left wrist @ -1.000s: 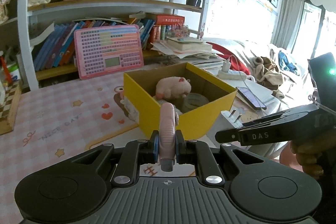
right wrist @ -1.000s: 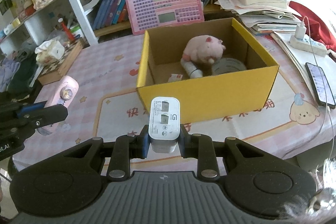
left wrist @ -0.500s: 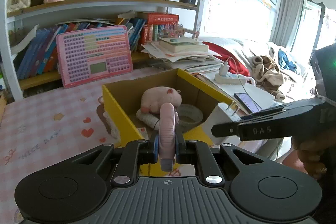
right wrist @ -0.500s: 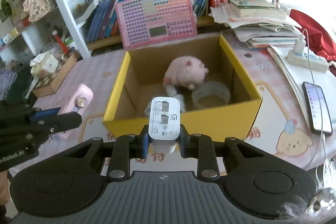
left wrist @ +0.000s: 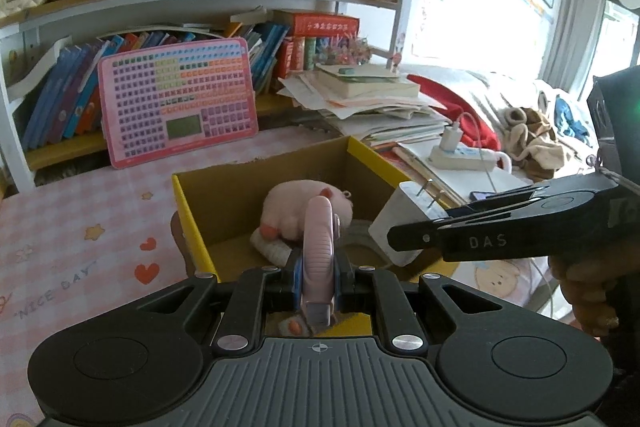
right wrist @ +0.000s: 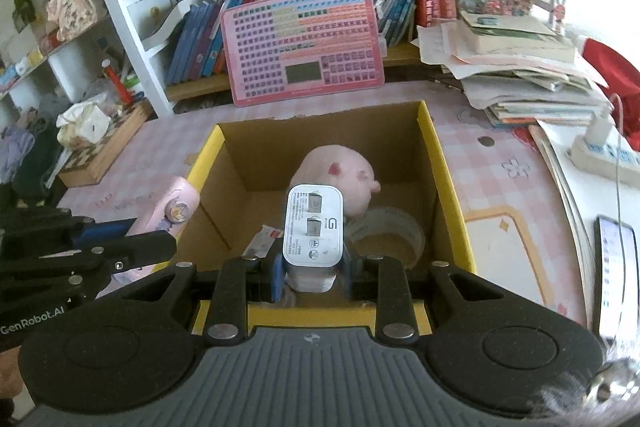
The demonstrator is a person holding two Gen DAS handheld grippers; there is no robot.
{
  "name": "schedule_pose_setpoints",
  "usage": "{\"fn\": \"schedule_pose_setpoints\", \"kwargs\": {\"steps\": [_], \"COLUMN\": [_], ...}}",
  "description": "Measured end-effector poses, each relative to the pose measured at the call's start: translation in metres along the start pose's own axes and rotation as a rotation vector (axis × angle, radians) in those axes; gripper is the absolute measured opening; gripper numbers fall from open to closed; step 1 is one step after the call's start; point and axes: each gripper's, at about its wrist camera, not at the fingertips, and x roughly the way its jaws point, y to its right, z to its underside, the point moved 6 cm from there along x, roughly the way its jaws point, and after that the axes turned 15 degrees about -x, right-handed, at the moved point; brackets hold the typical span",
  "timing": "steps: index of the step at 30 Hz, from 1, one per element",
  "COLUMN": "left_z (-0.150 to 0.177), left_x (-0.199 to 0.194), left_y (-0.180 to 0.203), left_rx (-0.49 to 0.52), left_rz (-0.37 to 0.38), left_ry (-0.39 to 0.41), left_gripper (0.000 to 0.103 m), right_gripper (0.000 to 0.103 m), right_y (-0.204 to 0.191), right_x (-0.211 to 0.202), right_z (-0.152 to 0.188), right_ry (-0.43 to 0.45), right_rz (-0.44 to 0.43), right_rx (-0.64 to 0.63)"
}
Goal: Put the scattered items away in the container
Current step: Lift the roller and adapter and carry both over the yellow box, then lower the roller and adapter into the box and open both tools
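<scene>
Here the left gripper (left wrist: 318, 277) clamps a slim pink device (left wrist: 318, 247) and the right gripper (right wrist: 312, 273) grips a white charger (right wrist: 314, 227) marked "G", both over the yellow box's (right wrist: 448, 183) near wall; only the right view shows the charger's ports, only the left its prongs. Inside lie a pink plush (right wrist: 340, 179) and tape roll (right wrist: 394, 231); "NICE DAY" marks the tablecloth (left wrist: 80, 247) left; a pink keyboard toy (right wrist: 304, 45) stands beyond.

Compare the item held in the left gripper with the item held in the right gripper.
The pink device in the left gripper is pink, slim and rounded; the white charger in the right gripper is white, blocky and wider. The charger has metal prongs and printed markings; the pink device carries a round cartoon emblem. Both are clamped, held over the yellow box.
</scene>
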Motion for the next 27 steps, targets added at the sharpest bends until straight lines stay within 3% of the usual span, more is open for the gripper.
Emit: {"fn": "schedule_pose_setpoints", "kwargs": {"steps": [6,13,18,27], "left_z": [-0.007,-0.007,-0.005,-0.004], "left_x": [0.045,0.088,0.105,0.114], "left_y": [0.004,-0.004,-0.010,-0.013], "left_rx": [0.029,0.030,0.015,0.002], "left_rz": [-0.057,-0.141,-0.184,-0.221], "left_ry": [-0.043,-0.102,-0.138,-0.165], "left_gripper": [0.013,0.014,0.014,0.014], "right_gripper": [0.025,0.025,0.025,0.025], "right_y": [0.014,0.014,0.019,0.019], "right_x": [0.036,0.078,0.097,0.104], "right_z": [-0.006,-0.001,0.005,0.008], "right_ry": [-0.058,-0.173,-0.232,-0.255], "right_rz": [0.041,-0.011,-0.035,-0.063], "right_rx": [-0.149,-0.341,-0.384,-0.403]}}
